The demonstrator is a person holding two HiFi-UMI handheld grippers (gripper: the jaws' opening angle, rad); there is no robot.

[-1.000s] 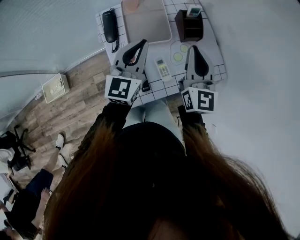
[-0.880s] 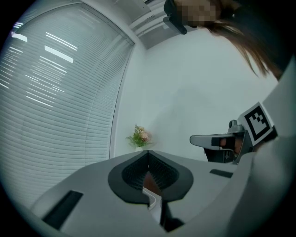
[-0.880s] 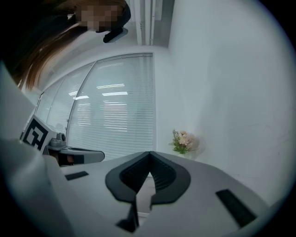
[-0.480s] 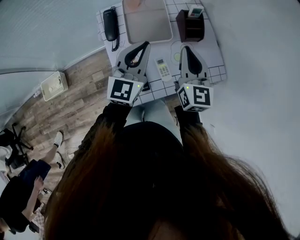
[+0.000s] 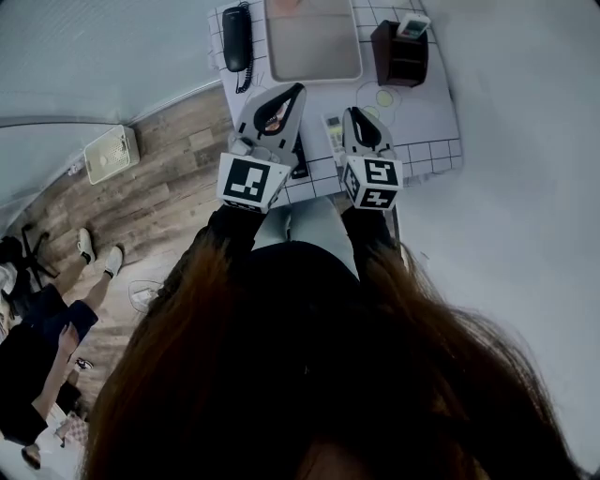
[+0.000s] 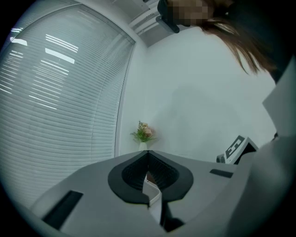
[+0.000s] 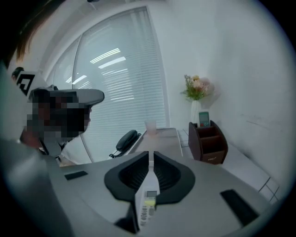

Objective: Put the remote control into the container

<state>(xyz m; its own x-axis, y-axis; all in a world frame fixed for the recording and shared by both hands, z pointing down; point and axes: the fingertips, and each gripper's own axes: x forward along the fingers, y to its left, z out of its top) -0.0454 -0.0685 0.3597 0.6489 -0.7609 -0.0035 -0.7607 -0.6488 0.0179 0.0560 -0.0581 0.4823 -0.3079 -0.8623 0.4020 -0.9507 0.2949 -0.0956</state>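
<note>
A white remote control lies on the gridded tabletop between my two grippers. In the right gripper view the remote control shows through the gap under the jaws, not gripped. My right gripper is shut and empty, tilted down just right of the remote. My left gripper is shut and empty, level, to the remote's left. The brown wooden container stands at the far right of the table, with another remote upright in its top slot.
A black telephone lies at the far left of the table beside a grey tray. A vase of flowers stands behind the container. A person sits at the lower left on the wooden floor.
My right gripper has dropped and swung left, closer to the white remote. The left gripper has stayed put. The person at lower left has shifted.
</note>
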